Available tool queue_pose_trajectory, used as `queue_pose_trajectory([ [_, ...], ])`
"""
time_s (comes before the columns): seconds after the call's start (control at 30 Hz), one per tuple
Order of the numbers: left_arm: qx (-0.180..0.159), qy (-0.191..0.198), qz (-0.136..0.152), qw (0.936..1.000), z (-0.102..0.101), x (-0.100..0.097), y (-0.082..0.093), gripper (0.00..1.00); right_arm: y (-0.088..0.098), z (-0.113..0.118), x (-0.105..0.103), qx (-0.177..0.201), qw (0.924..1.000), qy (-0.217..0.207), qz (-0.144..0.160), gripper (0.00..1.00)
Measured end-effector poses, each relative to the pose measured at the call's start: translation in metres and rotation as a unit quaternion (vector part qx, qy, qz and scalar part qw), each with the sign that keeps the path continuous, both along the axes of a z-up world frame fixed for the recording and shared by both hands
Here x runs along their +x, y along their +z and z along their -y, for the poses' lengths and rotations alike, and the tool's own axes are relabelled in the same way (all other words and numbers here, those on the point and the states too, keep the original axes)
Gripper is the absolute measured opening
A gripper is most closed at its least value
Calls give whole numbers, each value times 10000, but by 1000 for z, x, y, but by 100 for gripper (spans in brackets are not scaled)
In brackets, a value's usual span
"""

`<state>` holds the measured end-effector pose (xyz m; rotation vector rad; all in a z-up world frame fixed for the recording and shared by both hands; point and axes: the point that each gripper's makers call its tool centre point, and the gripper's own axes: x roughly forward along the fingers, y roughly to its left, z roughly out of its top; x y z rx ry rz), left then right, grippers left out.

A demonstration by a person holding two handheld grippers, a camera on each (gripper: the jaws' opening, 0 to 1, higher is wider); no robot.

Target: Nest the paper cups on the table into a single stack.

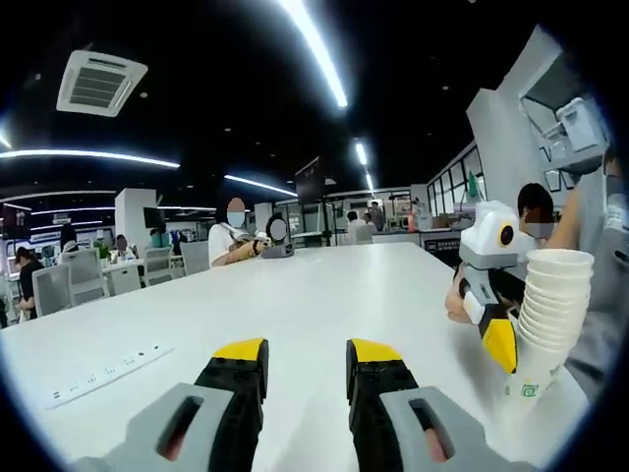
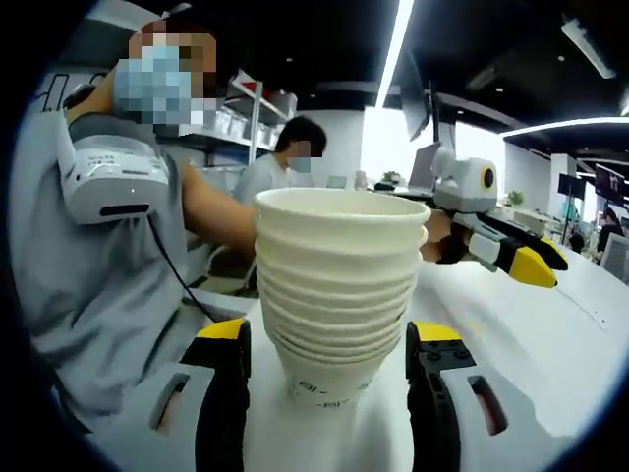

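A stack of several white paper cups point(image 2: 334, 295) stands nested and upright on the white table point(image 2: 550, 344). My right gripper point(image 2: 329, 339) is open, with one jaw on each side of the stack's lower half and a small gap on the left side. From the left gripper view, the same stack point(image 1: 552, 310) sits at the table's right edge with the right gripper point(image 1: 511, 339) beside it. My left gripper point(image 1: 307, 352) is open and holds nothing, low over the bare table point(image 1: 324, 295). It also appears as the left gripper point(image 2: 521, 258) beyond the stack.
A white power strip point(image 1: 103, 372) lies on the table at the left. A person in a grey shirt point(image 2: 108, 285) stands close behind the stack. Other people sit at the far end point(image 1: 234, 241), with chairs point(image 1: 79, 280) to the left.
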<state>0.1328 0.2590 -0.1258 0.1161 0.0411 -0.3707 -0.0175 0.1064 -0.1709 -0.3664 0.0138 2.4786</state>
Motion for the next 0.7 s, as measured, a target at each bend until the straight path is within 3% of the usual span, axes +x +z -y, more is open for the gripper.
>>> queue_pose_trajectory([
  [0.2,-7,39,0,10000,-3,0,0,33,-5,-5,-1,13,10000,-54,69,60],
  [0.4,30,102,1,9999,-7,0,0,33,-8,-6,-2,31,10000,-81,-45,54],
  [0.7,26,170,-34,9998,-12,1,-3,33,-6,-8,0,101,9997,-125,-208,53],
])
